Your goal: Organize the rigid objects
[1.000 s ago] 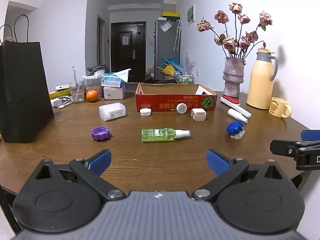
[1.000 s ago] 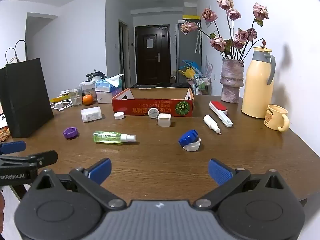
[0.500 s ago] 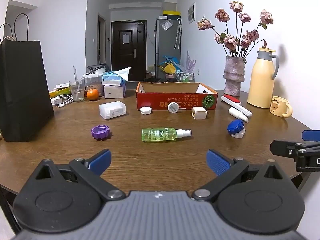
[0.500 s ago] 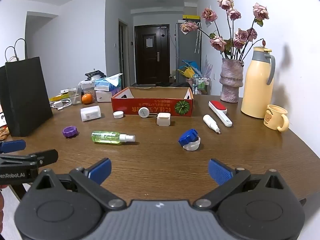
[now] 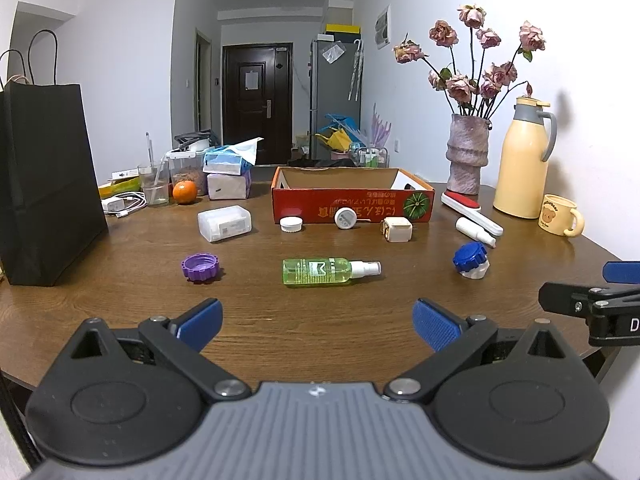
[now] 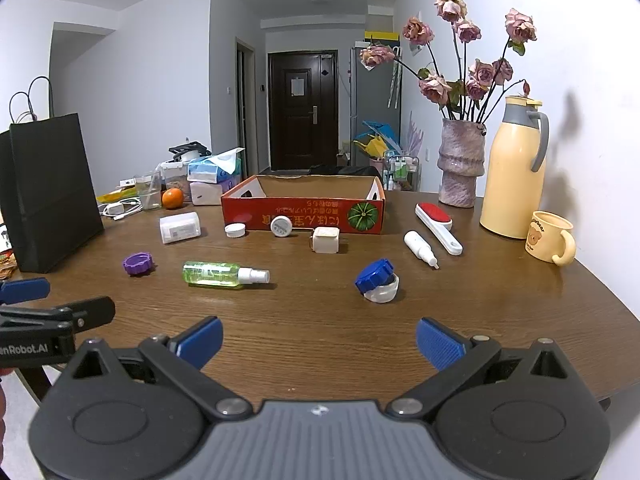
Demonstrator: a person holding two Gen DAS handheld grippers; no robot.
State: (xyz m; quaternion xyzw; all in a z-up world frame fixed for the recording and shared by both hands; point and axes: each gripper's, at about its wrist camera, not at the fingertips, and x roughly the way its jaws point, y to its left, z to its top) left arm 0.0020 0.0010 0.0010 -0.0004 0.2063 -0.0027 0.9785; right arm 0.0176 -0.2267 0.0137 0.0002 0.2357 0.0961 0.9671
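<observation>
A red cardboard box (image 5: 352,204) (image 6: 304,212) stands open at the table's middle back. In front of it lie a green spray bottle (image 5: 330,272) (image 6: 224,274), a purple cap (image 5: 200,267) (image 6: 139,263), a blue cap on a white jar (image 5: 471,259) (image 6: 378,280), a white plastic case (image 5: 224,223), a small white lid (image 5: 291,223), a round white tin (image 5: 346,217), a beige cube (image 5: 397,230), a white dropper bottle (image 6: 420,248) and a red lint brush (image 6: 438,222). My left gripper (image 5: 318,322) and right gripper (image 6: 318,338) are open, empty, near the front edge.
A black paper bag (image 5: 44,184) stands at the left. A vase of roses (image 5: 464,152), a yellow thermos (image 5: 522,160) and a mug (image 5: 560,216) stand at the right back. Tissues, a glass, an orange (image 5: 185,191) and cables sit at the back left.
The round white tin in front of the box has rolled a little to the left. Both grippers stay open and barely move.
</observation>
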